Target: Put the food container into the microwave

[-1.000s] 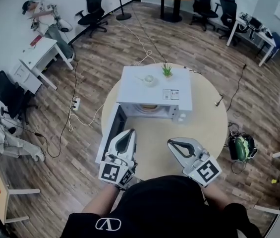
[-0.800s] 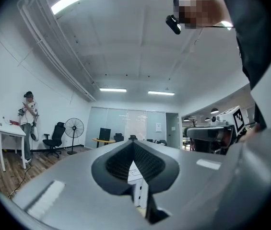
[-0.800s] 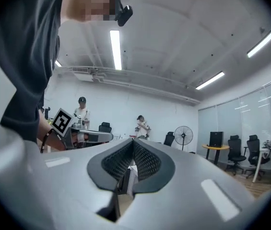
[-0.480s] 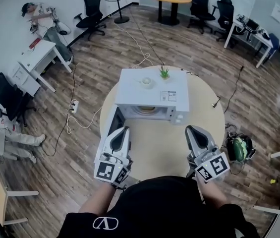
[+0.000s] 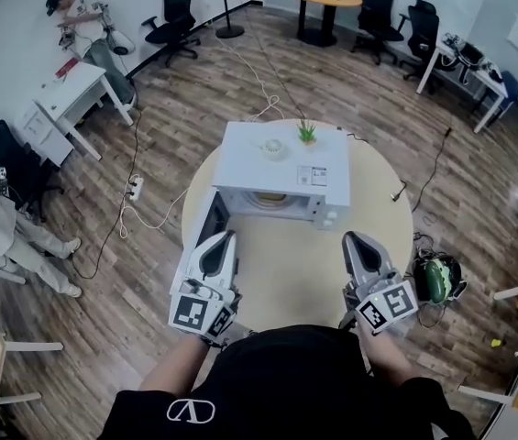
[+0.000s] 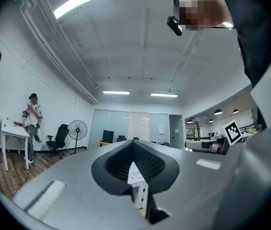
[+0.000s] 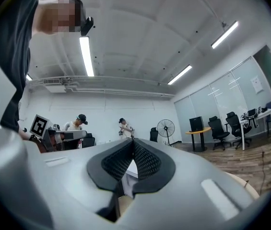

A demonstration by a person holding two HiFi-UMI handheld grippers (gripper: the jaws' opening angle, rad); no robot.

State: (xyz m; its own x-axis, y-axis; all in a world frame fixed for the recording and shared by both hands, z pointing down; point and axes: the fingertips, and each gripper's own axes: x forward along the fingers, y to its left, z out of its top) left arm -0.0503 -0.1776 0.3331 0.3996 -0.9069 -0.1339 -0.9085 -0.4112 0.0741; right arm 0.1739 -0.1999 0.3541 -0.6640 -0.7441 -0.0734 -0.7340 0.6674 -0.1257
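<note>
On a round wooden table point(image 5: 394, 232) stands a white microwave point(image 5: 281, 168), its door point(image 5: 205, 225) swung open to the left. A pale, yellowish food container point(image 5: 275, 198) lies inside the cavity. My left gripper point(image 5: 225, 237) hovers just in front of the open door, shut and empty. At the table's near right side my right gripper point(image 5: 355, 239) is also shut, with nothing in it. In the left gripper view the jaws meet at the left gripper point(image 6: 133, 142) tip, and a strip of the microwave point(image 6: 138, 177) shows below. The right gripper point(image 7: 133, 141) looks the same.
A small green plant point(image 5: 307, 133) and a white bowl point(image 5: 275, 148) sit on the microwave's top. A green and black helmet point(image 5: 437, 278) lies on the floor right of the table. Cables point(image 5: 139, 214) trail left; desks, office chairs and a fan ring the room.
My right gripper has swung out to the right and turned to point straight ahead. The left gripper has barely shifted. Both stayed shut.
</note>
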